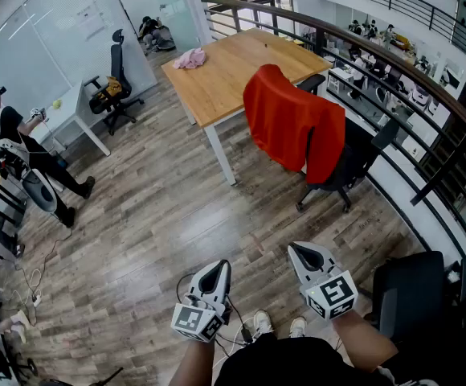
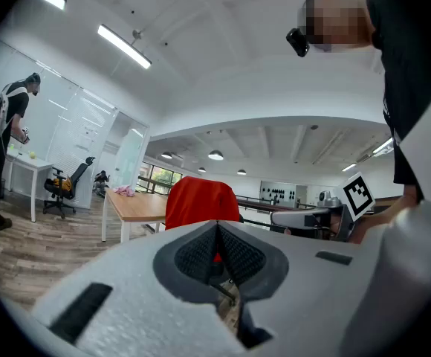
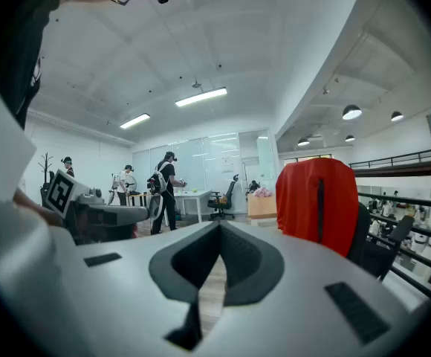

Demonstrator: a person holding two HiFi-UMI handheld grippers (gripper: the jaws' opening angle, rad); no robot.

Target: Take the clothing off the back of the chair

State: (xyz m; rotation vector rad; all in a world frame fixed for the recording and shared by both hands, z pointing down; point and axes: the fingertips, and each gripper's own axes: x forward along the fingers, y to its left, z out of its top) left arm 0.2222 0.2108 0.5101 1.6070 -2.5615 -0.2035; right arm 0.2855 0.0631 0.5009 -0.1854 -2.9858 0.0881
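A red garment [image 1: 296, 123] hangs draped over the back of a black office chair [image 1: 353, 159] beside a wooden table [image 1: 233, 67]. The same red garment [image 2: 201, 203] shows ahead in the left gripper view, and it [image 3: 316, 199] sits to the right in the right gripper view. My left gripper [image 1: 213, 276] and my right gripper [image 1: 307, 257] are both held low near my body, well short of the chair. Both are shut with nothing between their jaws.
A pink cloth [image 1: 190, 58] lies on the table's far end. A curved railing [image 1: 426, 87] runs along the right. Another black chair [image 1: 410, 292] stands close at my right. A person [image 1: 24, 163] stands at a white desk [image 1: 76, 115] to the left, near a further office chair [image 1: 114, 87].
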